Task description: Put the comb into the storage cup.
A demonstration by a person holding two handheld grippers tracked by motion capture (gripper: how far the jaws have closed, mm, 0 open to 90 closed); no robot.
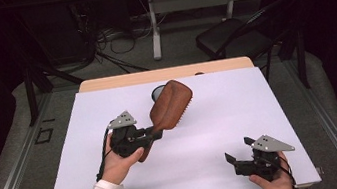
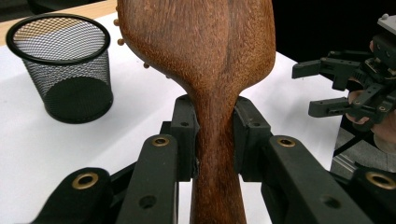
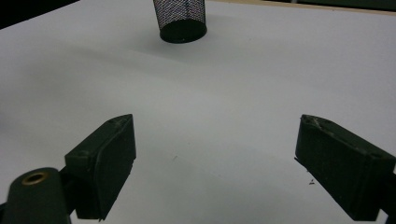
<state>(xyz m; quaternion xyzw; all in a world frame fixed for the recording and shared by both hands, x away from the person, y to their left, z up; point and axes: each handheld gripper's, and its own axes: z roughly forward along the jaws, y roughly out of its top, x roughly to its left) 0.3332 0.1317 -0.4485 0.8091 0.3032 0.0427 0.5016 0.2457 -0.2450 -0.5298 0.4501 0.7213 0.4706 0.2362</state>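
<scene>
A wooden hairbrush [image 1: 170, 105] is held clear of the white table [image 1: 213, 133] just left of the frame's centre in the high view, its handle clamped by the left gripper [image 1: 155, 135]; in the left gripper view the two pads are seen pressed against the narrow neck of the handle from either side, with the broad paddle head rising above them. A black mesh cup [image 2: 63, 70] is seen at the upper left of that view and, in the high view, is mostly hidden behind the brush head near the table's far edge. The right gripper [image 1: 239, 157] is held low at the lower right of the high view, its jaws spread wide with nothing between them. It is judged that the brush is being carried toward the cup. Slipping or pivoting could be caused by the smooth tapered neck being gripped well below the heavy head. The light cup could be knocked over or pushed toward the far edge if its rim were struck by the wide head, and the head may be a tight fit in the opening. Ample bare surface is left across the middle and right of the table, while little room is left beyond the cup, and the right gripper lies close to the near edge.
</scene>
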